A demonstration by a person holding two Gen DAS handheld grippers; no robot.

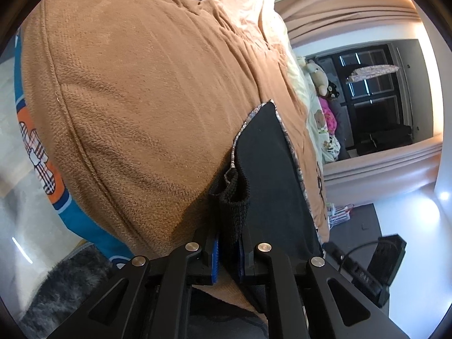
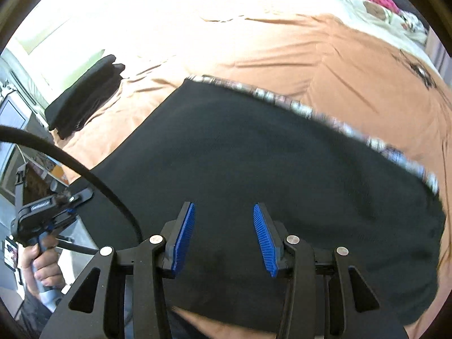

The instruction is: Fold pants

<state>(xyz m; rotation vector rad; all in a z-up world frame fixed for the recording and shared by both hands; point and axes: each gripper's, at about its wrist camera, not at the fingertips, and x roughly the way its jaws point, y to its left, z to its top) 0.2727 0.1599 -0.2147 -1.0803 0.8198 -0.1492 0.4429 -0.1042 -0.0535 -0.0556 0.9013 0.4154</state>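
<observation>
Left gripper (image 1: 228, 251) jaws pinch pants (image 1: 271, 175) cuff (right gripper (image 2: 223, 237) spread above).

Wide bed under a tan fleece blanket (image 2: 282, 45), black patterned-trim pants (image 2: 254, 155) spread flat, folded dark clothes stack (image 2: 84, 96) near its edge

Home bedroom; blanketed bed (image 2: 282, 42); plush toys (image 1: 319, 77)

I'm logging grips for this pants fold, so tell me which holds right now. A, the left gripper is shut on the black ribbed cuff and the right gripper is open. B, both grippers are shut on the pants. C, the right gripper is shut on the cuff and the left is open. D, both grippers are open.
A: the left gripper pinches the black ribbed cuff of the black pants, while the right gripper hangs open above them, blue pads apart.
</observation>
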